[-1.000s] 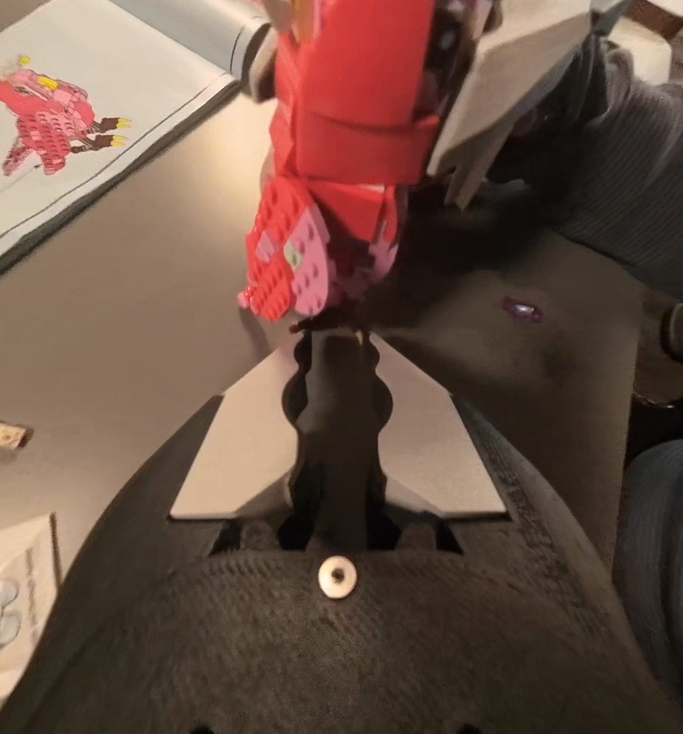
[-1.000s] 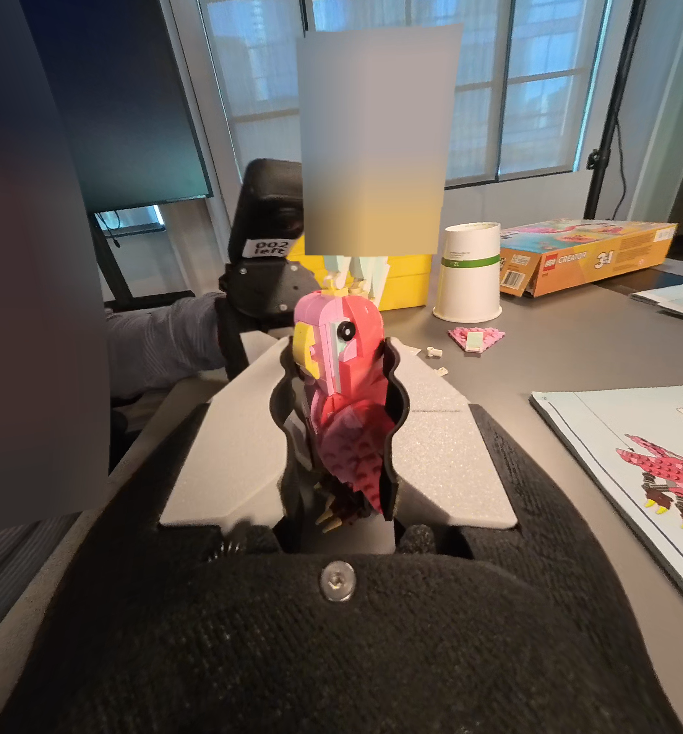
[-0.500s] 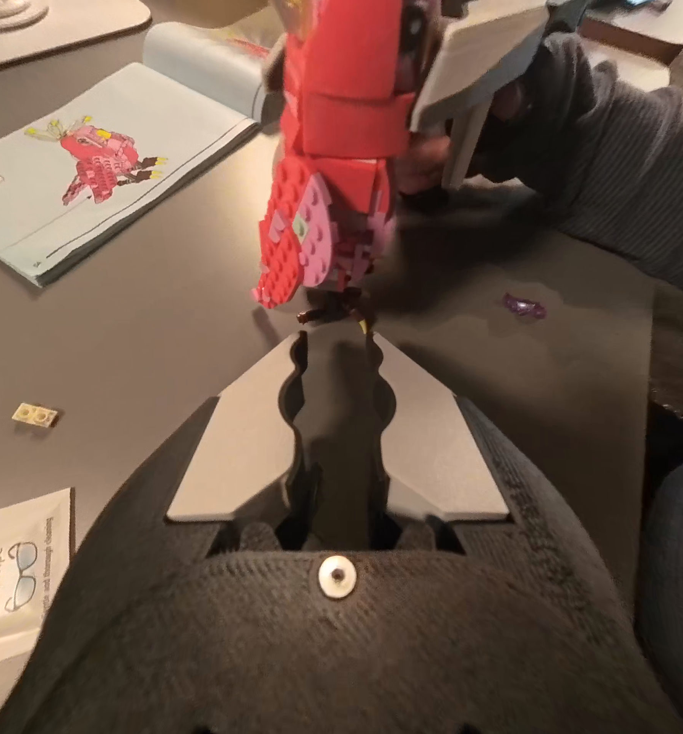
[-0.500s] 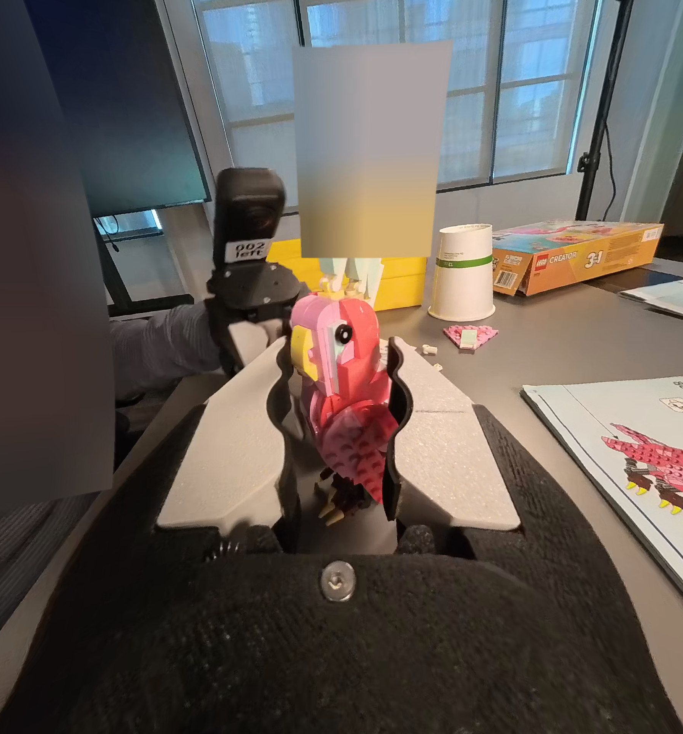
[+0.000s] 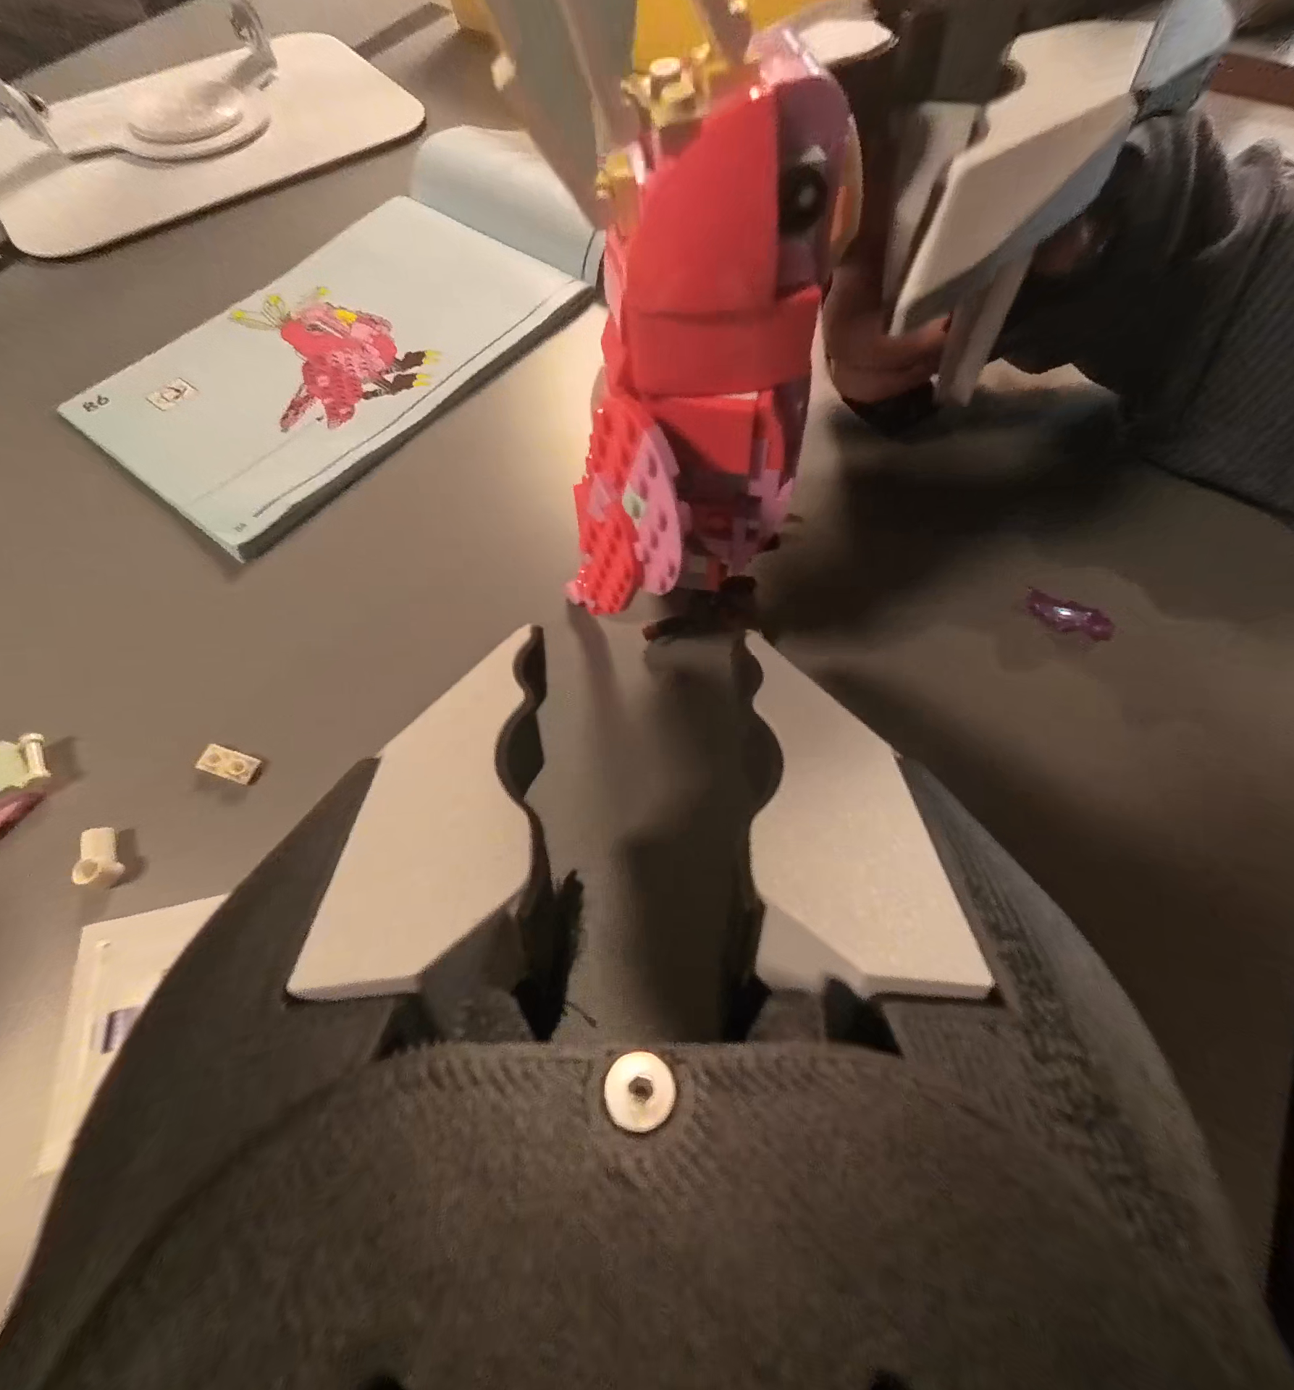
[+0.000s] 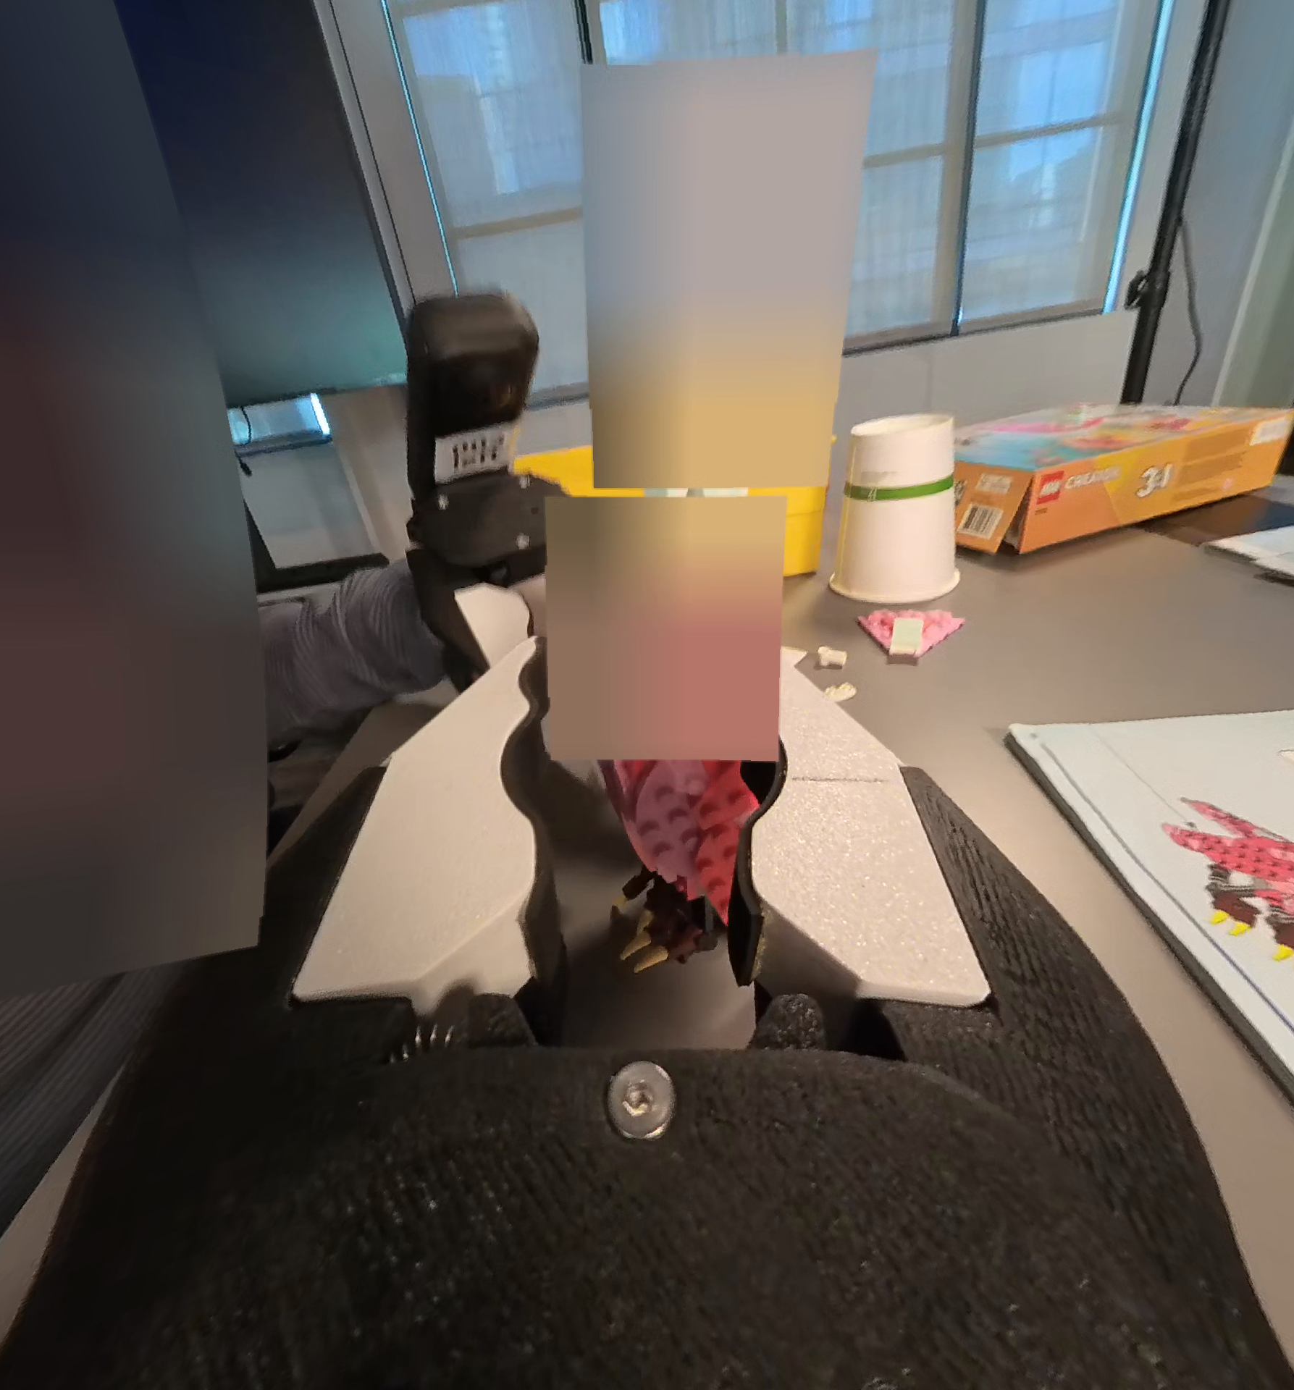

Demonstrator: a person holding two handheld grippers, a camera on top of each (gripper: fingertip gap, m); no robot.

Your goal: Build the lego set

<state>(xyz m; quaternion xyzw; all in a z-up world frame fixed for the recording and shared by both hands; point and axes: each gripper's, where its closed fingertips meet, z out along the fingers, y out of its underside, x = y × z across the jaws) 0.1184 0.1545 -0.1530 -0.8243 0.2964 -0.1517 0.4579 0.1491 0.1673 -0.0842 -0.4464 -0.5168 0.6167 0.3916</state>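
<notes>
The left tool (image 5: 640,643) hangs low over a dark counter (image 5: 328,617) with its fingers (image 5: 448,790) spread wide and nothing between them; its tips stop just short of a red and pink brick-built bird (image 5: 704,338), which stands upright on the counter on dark clawed feet. The right tool (image 6: 655,681) has its fingers either side of the same bird (image 6: 674,827); the right finger (image 6: 847,865) lies against the bird's wing, a gap shows beside the left finger, and a blurred patch hides the fingertips, so a firm grip cannot be told. In the left wrist view the right tool's pale fingers (image 5: 990,188) stand beside the bird's head. Near the left tool lie a small tan brick (image 5: 228,766), a cream connector piece (image 5: 98,865) and a pale packet (image 5: 102,1000); to the right lies a purple translucent piece (image 5: 1069,613). Farther off, an open instruction booklet (image 5: 312,376) lies flat. Beyond it, in the right wrist view, a white paper cup (image 6: 896,511) stands upside down, so its inside is hidden. Beside the cup lies a cardboard toy box (image 6: 1125,474), one end flap open, contents unseen. A yellow bin (image 6: 801,526) stands behind the bird; its contents cannot be seen. A flat pink brick assembly (image 6: 911,630) lies in front of the cup.
</notes>
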